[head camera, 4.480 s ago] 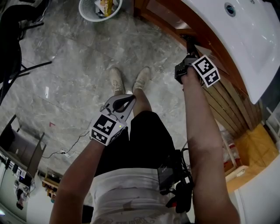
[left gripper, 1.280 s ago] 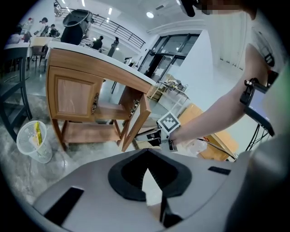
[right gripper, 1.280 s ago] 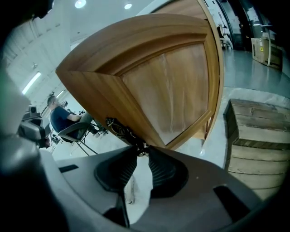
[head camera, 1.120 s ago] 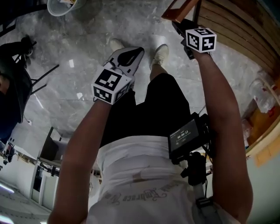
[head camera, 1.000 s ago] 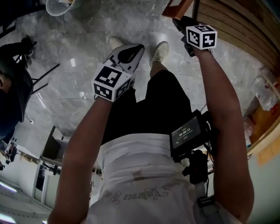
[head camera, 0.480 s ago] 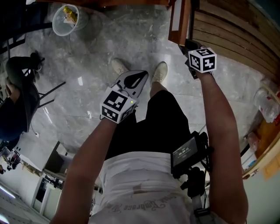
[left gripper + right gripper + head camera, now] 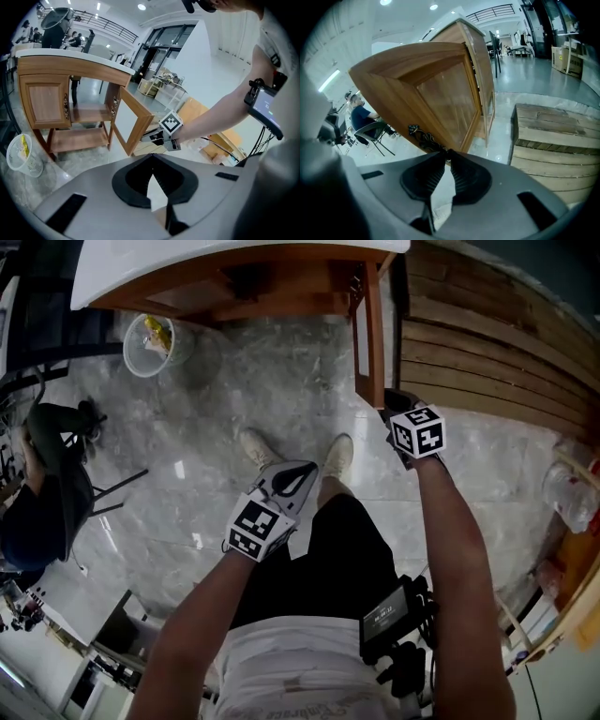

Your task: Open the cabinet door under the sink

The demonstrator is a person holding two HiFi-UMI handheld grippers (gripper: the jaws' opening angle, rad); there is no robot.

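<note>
1. A grey marble floor [image 7: 281, 381] fills the head view.
2. The wooden cabinet [image 7: 272, 282] under the white sink [image 7: 169, 263] stands at twelve o'clock in that view. Its inside shelves show.
3. A stack of wooden planks [image 7: 487, 352] lies at two o'clock, just beside the cabinet.
4. The cabinet door [image 7: 436, 93] stands swung wide open. In the head view it juts from the cabinet's right-hand corner toward the person, at one o'clock.
5. A pale mesh bin [image 7: 150, 343] sits on the floor at ten o'clock.
6. The right gripper [image 7: 446, 152] is at the door's free edge. Its jaws have just been closing, and their tips pinch the lower end of the ornate metal door handle [image 7: 423, 137].
7. The left gripper [image 7: 151, 155] hangs over the person's legs at the middle of the head view, well apart from the door. Its jaws are pressed together with nothing between them.
</note>
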